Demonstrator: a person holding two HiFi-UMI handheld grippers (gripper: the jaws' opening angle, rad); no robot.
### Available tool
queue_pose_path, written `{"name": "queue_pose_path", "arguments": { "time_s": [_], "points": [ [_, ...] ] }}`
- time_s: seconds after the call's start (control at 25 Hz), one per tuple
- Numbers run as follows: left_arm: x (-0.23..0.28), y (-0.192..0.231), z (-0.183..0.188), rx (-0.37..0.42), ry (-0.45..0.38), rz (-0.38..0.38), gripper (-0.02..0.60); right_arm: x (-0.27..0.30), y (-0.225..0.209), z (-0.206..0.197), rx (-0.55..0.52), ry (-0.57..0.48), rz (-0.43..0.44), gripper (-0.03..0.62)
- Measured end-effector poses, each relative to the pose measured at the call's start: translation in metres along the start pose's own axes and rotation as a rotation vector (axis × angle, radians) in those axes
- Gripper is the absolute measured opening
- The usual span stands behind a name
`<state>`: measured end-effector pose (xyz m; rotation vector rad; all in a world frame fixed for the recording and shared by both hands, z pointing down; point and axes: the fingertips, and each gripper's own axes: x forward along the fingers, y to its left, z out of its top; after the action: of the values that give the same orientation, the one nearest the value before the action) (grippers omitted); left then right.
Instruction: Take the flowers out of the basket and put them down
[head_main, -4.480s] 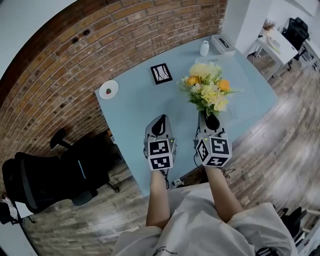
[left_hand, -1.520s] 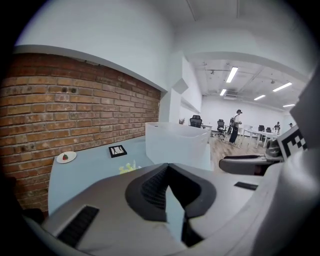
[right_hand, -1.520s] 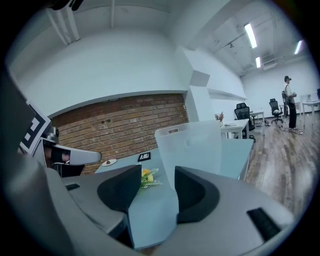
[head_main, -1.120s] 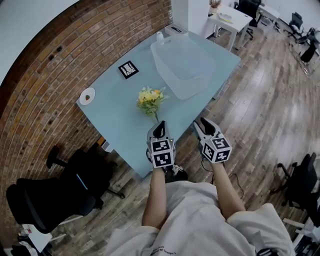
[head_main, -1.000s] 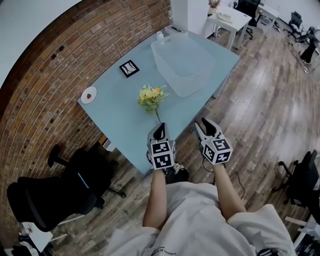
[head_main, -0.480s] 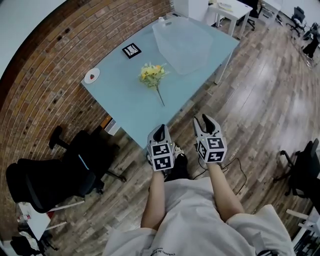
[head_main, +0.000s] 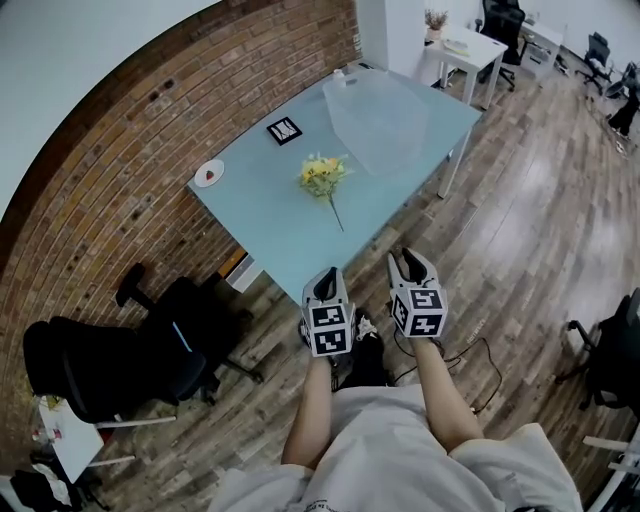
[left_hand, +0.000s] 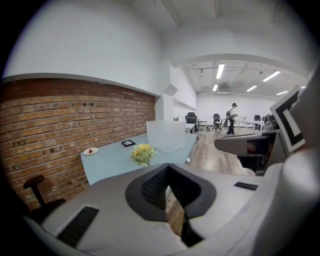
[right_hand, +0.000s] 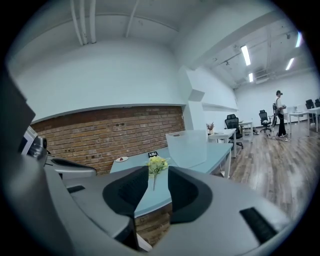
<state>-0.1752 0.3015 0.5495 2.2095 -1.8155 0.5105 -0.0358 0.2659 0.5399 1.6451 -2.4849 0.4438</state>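
The yellow flowers (head_main: 323, 175) lie on their side on the pale blue table (head_main: 290, 235), stem toward me. Beside them stands the clear plastic basket (head_main: 385, 115). Both grippers hang over the wooden floor, well short of the table's near edge. My left gripper (head_main: 327, 272) is shut, its tips meeting on nothing (left_hand: 167, 170). The jaws of my right gripper (head_main: 409, 258) stand apart and have just been closing with nothing between them. Through their gap (right_hand: 158, 172) I see the far-off flowers (right_hand: 157, 163) and basket (right_hand: 187, 145).
A small white plate (head_main: 209, 175) and a black-framed card (head_main: 285, 129) sit at the table's far side by the brick wall. A black office chair (head_main: 150, 340) stands on the left. White desks (head_main: 480, 45) and a distant person (left_hand: 231, 117) are beyond.
The flowers left the right gripper and now lie on the table. Both grippers have drawn back from the table edge, and the table looks smaller and farther away.
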Motion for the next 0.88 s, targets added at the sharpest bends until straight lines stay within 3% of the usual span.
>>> {"name": "queue_pose_path", "arguments": {
  "time_s": [0.28,0.56,0.64,0.8,0.88],
  "points": [
    [-0.018,-0.014,-0.006,-0.038,-0.023,0.001,0.018,-0.032,0.011,-0.018,-0.011,0.01,0.018,0.143],
    [-0.022,-0.009,-0.006,0.015,-0.028,-0.028,0.018,-0.027,0.019,-0.021,0.008,0.001,-0.002,0.138],
    [-0.02,-0.003,-0.005,0.02,-0.024,-0.042,0.018,-0.02,0.026,-0.018,0.002,0.004,0.001,0.117],
    [-0.026,0.003,0.003,0.019,-0.027,-0.059,0.018,-0.019,0.039,-0.021,0.02,0.044,0.018,0.015],
    [-0.03,0.003,0.0,0.035,-0.026,-0.069,0.018,-0.026,0.046,-0.031,0.046,0.056,0.014,0.014]
  ]
}}
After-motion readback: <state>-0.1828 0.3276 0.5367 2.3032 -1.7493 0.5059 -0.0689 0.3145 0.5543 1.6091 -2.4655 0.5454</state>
